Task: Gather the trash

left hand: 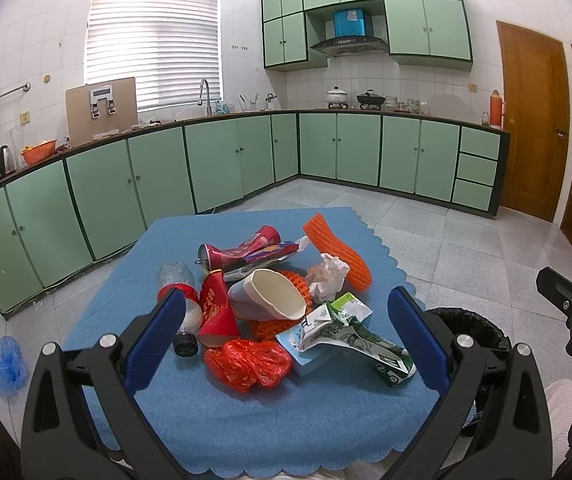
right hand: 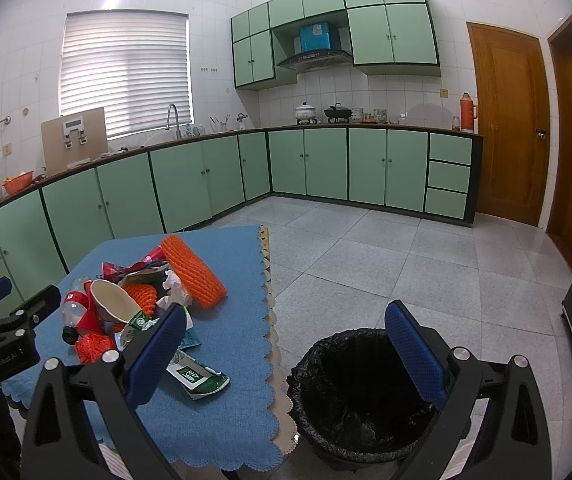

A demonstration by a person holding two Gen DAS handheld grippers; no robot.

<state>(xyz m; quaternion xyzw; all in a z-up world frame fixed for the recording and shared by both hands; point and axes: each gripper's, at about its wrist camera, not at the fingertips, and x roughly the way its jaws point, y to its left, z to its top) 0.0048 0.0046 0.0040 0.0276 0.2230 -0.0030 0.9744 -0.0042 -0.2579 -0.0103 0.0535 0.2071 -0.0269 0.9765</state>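
A heap of trash lies on the blue cloth of a small table: a white paper cup, a red plastic bag, a green-white carton, crumpled tissue, orange foam netting, a red can and a plastic bottle. My left gripper is open above the heap, holding nothing. My right gripper is open and empty, between the table edge and the black-lined bin. The orange netting and carton also show in the right wrist view.
The bin stands on the tiled floor right of the table. Green cabinets run along the far walls, with wooden doors at the right. A blue plastic bag lies on the floor at the left.
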